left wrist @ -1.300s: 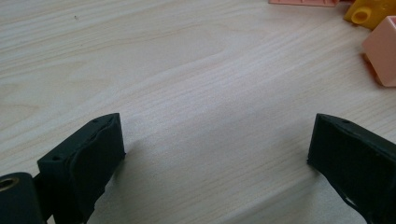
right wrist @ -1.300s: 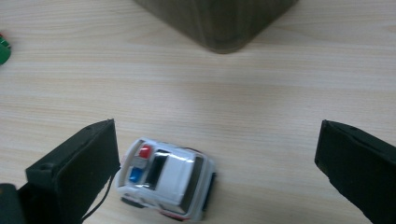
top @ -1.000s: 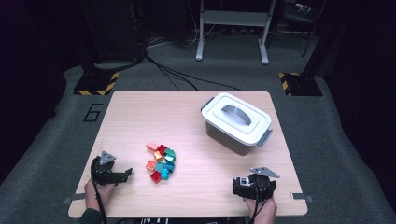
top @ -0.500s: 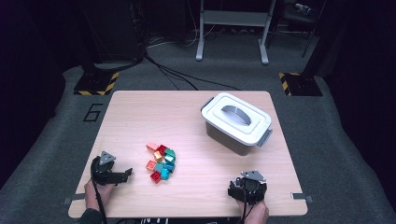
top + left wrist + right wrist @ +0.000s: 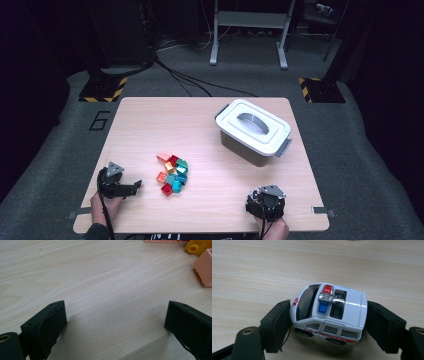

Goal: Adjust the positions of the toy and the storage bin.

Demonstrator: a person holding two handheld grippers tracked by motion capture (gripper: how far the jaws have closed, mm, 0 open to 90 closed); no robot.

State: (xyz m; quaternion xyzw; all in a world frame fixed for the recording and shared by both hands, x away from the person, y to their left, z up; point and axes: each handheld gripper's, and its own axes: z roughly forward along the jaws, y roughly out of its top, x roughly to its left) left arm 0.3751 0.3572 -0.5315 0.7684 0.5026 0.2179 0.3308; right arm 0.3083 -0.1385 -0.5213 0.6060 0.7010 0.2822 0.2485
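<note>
Right hand-held gripper clenched on a toy ambulance, nose against one jaw, tail against the other. White body, red and blue light bar on the roof, red stripe along the side (lettering too small to read). Ambulance tilted, roof turned toward the camera, wheels just above the table. In the high view, right hand-held gripper low at the near right part of the table, held by a hand at the table's near edge; ambulance hidden there under the gripper body.

Left hand-held gripper released, jaws wide apart, nothing between them, just bare wood. Ahead and to the right of its jaws: a pink block and a yellow block, both cut by the picture edge. In the high view, left hand-held gripper at the near left, jaws pointing toward a pile of blocks (red, orange, teal, green, pink) just beyond, not touching.

Lidded grey box with white lid, well beyond the right hand-held gripper, toward the far right of the table. Handle recess in the lid, latches on the ends.
</note>
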